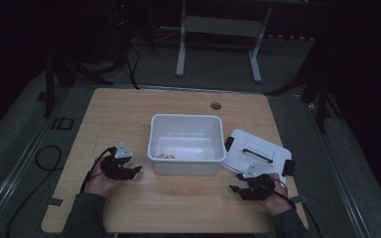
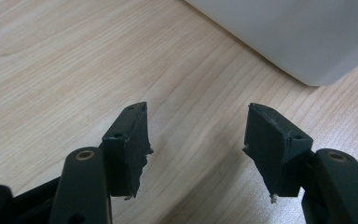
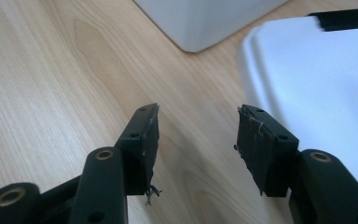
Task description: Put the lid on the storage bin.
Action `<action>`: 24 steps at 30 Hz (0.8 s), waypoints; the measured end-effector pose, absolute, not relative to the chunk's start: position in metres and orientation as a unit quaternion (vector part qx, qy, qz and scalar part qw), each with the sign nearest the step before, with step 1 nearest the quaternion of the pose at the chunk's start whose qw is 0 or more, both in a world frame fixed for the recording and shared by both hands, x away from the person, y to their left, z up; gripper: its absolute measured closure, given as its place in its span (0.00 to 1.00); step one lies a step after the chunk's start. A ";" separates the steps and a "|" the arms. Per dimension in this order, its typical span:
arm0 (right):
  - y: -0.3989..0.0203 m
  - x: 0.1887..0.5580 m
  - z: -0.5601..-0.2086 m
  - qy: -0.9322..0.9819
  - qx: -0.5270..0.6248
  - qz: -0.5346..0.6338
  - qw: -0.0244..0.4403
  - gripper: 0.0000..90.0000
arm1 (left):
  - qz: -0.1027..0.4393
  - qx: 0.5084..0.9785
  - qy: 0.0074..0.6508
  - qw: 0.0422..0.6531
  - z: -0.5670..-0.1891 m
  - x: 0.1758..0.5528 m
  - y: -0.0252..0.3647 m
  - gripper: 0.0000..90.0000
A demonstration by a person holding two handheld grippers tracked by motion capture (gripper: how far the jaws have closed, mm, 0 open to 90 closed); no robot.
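The white bin (image 1: 186, 144) sits uncovered, its lid (image 1: 255, 152) alongside, both grippers (image 1: 123, 170) (image 1: 250, 188) empty, jaws apart, seemingly flanking it ready.

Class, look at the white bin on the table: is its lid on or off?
Off. The bin stands open-topped, and the lid lies flat on the table beside its right side.

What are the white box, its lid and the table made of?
The box looks like smooth white plastic, with thin, even, slightly glossy walls. The lid seems the same plastic, with black clips. The table shows pale wood grain, though it may be a printed laminate.
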State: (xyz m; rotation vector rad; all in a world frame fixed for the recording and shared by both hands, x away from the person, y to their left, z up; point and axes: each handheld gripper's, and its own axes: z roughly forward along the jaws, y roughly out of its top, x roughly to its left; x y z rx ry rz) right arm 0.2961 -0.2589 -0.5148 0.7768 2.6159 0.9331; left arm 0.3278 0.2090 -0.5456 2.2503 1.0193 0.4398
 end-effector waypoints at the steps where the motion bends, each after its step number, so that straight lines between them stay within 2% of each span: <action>1: -0.261 0.297 -0.512 0.901 0.267 0.317 0.130 0.55 | 0.166 0.852 0.386 0.312 -0.546 0.328 0.209 0.45; 24: -0.300 0.318 -0.458 0.910 0.274 0.237 0.201 0.62 | 0.148 0.847 0.386 0.334 -0.554 0.328 0.213 0.46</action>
